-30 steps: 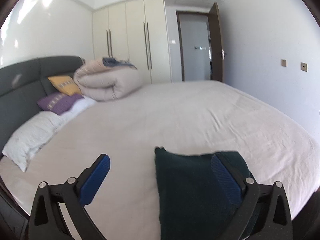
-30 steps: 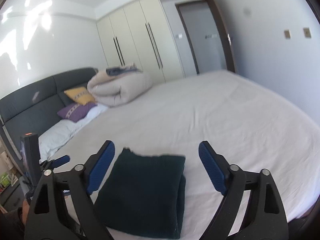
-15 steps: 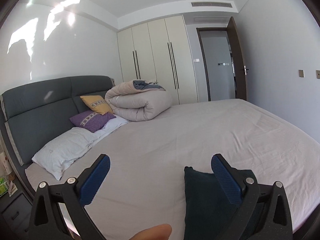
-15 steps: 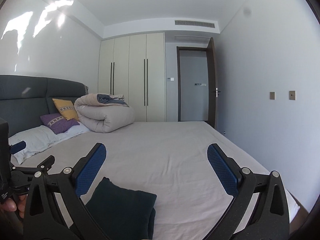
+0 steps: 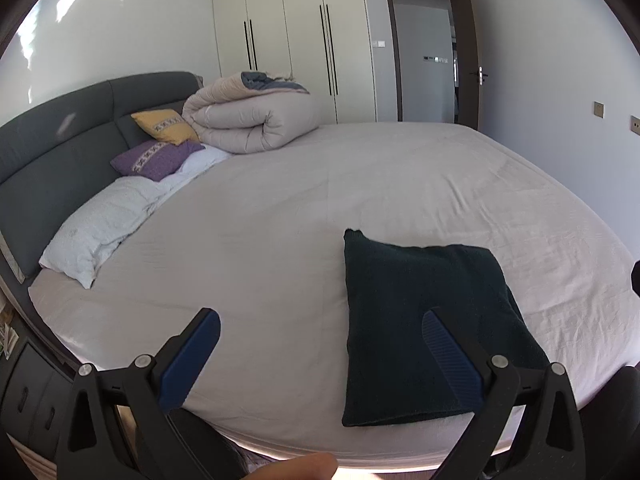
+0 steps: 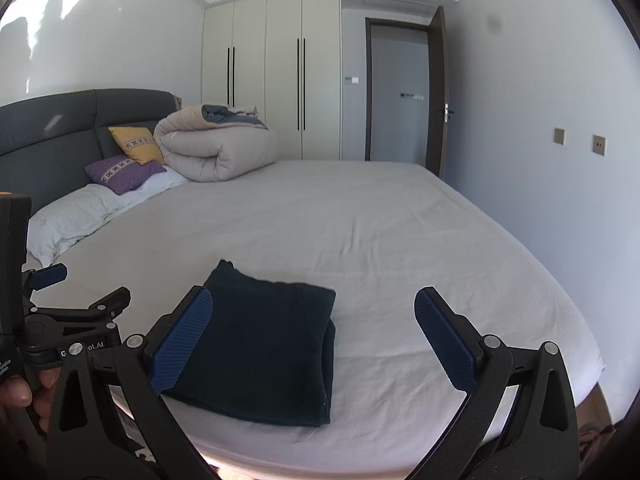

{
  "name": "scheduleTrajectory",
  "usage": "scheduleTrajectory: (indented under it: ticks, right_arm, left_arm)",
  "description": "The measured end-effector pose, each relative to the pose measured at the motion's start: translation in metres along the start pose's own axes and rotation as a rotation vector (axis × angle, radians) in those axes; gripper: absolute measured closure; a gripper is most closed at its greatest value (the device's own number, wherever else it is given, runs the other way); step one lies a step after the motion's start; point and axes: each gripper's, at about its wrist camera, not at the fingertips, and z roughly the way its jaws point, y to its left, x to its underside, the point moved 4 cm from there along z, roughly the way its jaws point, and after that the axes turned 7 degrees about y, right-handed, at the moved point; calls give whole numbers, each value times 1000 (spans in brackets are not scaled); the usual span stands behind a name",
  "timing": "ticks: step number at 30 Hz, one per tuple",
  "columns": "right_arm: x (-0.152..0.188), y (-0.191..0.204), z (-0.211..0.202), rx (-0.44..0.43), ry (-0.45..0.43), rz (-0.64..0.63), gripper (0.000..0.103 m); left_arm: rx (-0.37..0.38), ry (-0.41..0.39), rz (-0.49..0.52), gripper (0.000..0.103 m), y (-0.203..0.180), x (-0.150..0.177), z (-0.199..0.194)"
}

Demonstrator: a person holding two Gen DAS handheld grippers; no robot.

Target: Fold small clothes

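A dark green garment [image 5: 420, 320] lies folded into a flat rectangle near the front edge of the bed; it also shows in the right wrist view [image 6: 264, 344]. My left gripper [image 5: 320, 332] is open and empty, held above the bed's front edge, with its right finger in front of the garment. My right gripper [image 6: 312, 312] is open and empty, held just short of the garment, with its left finger over the garment's left side. The left gripper also shows at the left of the right wrist view [image 6: 60, 304].
The bed [image 5: 280, 220] has a pale grey sheet. White pillows [image 5: 108, 220], a purple cushion [image 5: 156, 158], a yellow cushion [image 5: 164, 126] and a rolled duvet [image 5: 252, 120] lie at the headboard end. Wardrobes and an open door stand behind. A wall runs along the right.
Both grippers tipped up toward the room, then came back down and drew back from the garment. The garment has stayed folded in place. Both grippers stayed open.
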Motion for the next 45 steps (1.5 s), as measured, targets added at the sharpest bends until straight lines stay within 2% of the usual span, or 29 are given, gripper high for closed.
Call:
scheduleTrajectory:
  ticks: [4, 11, 21, 26, 45]
  right_arm:
    - [16, 7, 21, -14, 64, 11, 0]
    - [33, 1, 60, 7, 173, 43, 0]
    - [63, -29, 109, 60, 362, 176, 0]
    - [62, -32, 106, 80, 367, 161, 0]
    - [58, -18, 95, 43, 378, 135, 0]
  left_arm:
    - [19, 73, -4, 0, 0, 9, 16]
    - [42, 104, -6, 0, 0, 15, 21]
    - [67, 137, 1, 0, 1, 18, 28]
    - [88, 160, -9, 0, 3, 21, 34]
    - [126, 190, -21, 0, 5, 25, 42]
